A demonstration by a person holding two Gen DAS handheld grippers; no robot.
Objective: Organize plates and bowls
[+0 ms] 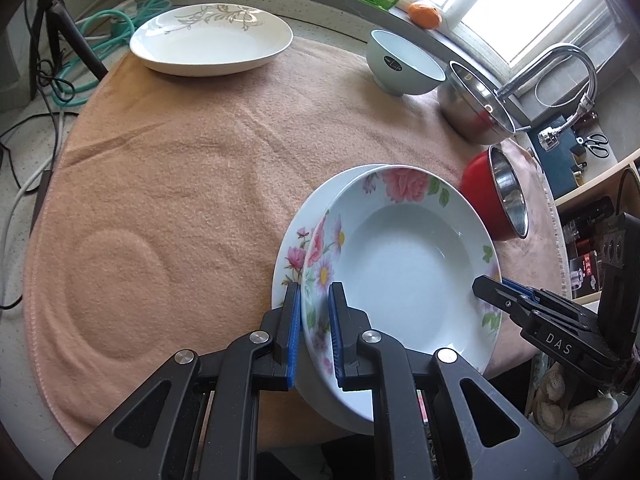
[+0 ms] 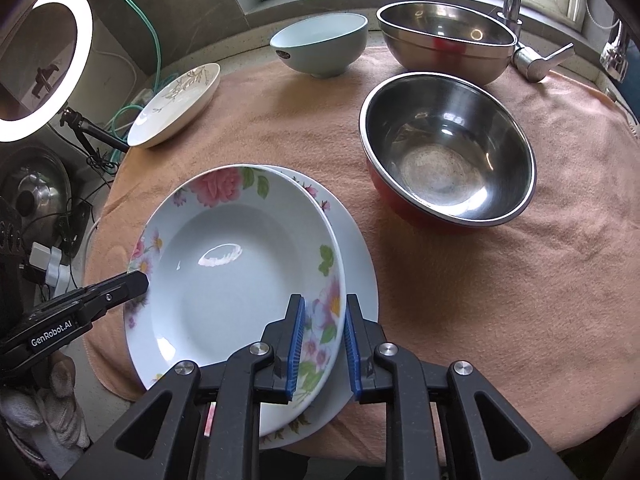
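Right wrist view: a red-sided steel bowl (image 2: 448,160) stands just beyond the floral plates, a larger steel bowl (image 2: 446,38) behind it near the counter's far edge, beside the faucet (image 2: 516,12). A pale blue bowl (image 2: 322,46) sits left of that, and a white leaf-patterned plate (image 2: 176,106) lies at the far left edge of the peach towel (image 2: 520,280).

The top floral plate (image 2: 236,272) rests tilted on a second floral plate (image 2: 360,276) near the counter's near edge. Both tongs point steeply down at it. The left tongs (image 1: 314,320) are clenched on its left rim. The right tongs (image 2: 324,340) straddle the right rim, released, with a gap at the outer pad.

Readable writing: "GenRobot.AI" and "DAS" on the tool bodies.
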